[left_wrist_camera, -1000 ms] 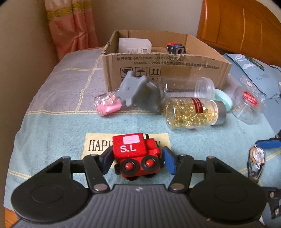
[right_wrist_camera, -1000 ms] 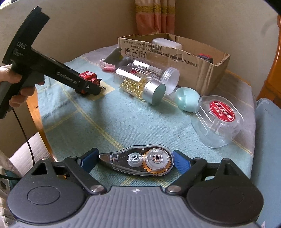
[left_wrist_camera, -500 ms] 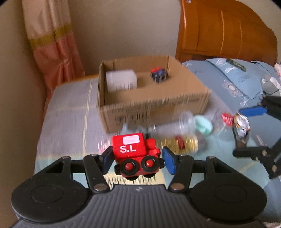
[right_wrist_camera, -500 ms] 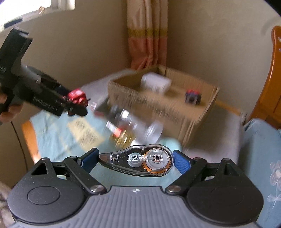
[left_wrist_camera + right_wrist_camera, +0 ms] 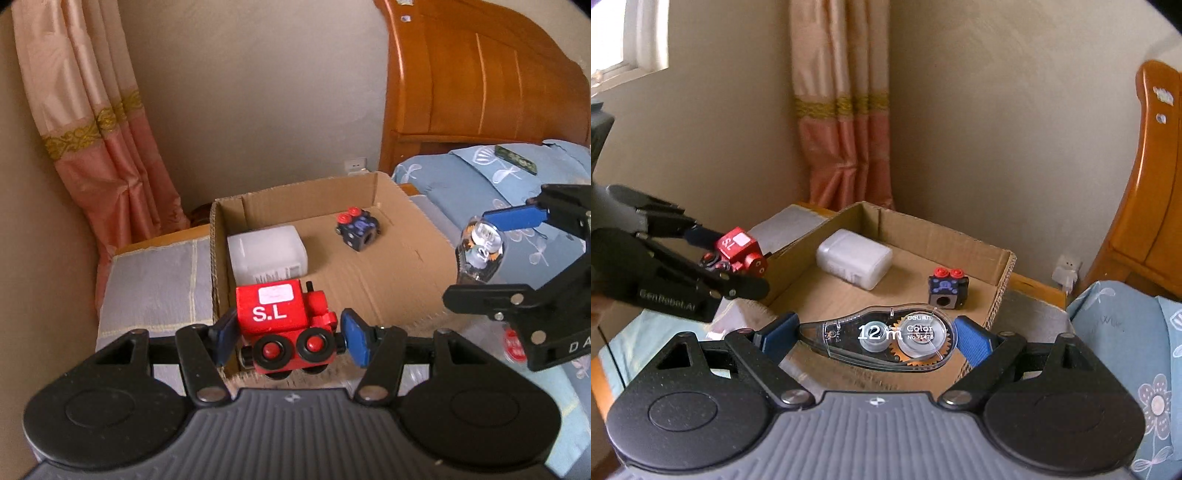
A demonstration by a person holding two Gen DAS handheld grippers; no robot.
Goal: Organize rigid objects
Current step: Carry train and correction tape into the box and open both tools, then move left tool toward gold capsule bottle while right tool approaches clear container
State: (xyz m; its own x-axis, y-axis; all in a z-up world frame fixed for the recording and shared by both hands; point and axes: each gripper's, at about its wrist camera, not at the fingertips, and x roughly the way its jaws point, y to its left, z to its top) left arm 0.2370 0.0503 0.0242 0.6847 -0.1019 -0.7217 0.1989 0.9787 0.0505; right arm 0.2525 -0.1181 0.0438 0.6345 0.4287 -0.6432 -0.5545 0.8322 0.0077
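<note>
Red toy train [image 5: 286, 325] is pinched tight in the left gripper [image 5: 288, 334] over the cardboard box [image 5: 406, 273] near edge, while at 3 o'clock the right gripper [image 5: 875, 338] clamps, wide, a clear correction tape [image 5: 882, 338], seemingly above the box too.

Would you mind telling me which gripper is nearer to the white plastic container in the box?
Left. The left gripper, holding the red toy train, hangs just in front of the white container; the right gripper, holding the correction tape, is farther off.
</note>
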